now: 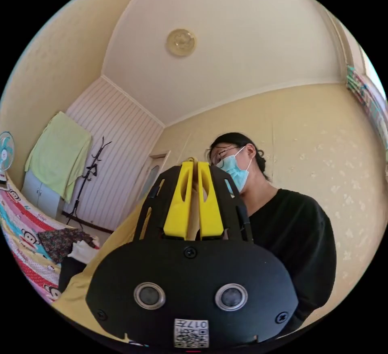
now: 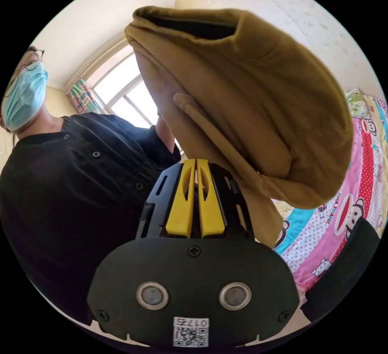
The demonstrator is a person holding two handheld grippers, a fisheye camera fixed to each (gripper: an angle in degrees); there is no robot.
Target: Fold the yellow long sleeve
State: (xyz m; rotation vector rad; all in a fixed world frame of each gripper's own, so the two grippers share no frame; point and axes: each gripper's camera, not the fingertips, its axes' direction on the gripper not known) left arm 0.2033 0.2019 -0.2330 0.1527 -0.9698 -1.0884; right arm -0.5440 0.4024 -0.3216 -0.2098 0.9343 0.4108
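Left jaws: the left gripper (image 1: 193, 164) has its yellow jaws pressed together; yellow cloth shows just beside and below it, but whether any is pinched between them cannot be told.
Right jaws: the right gripper (image 2: 196, 162) is closed too, tips together, with the cloth hanging close behind; a grip cannot be confirmed.
Garment: the yellow long sleeve (image 2: 250, 103) hangs bunched in the air above the bed, an open cuff or hem at its top.
Person: a person in a black top (image 2: 72, 176) stands just behind the grippers.
Bed: a bright cartoon bedspread (image 2: 343, 216) lies under the garment.
Room: a green towel (image 1: 60, 151) drapes over a cabinet, near a coat stand (image 1: 91, 168).
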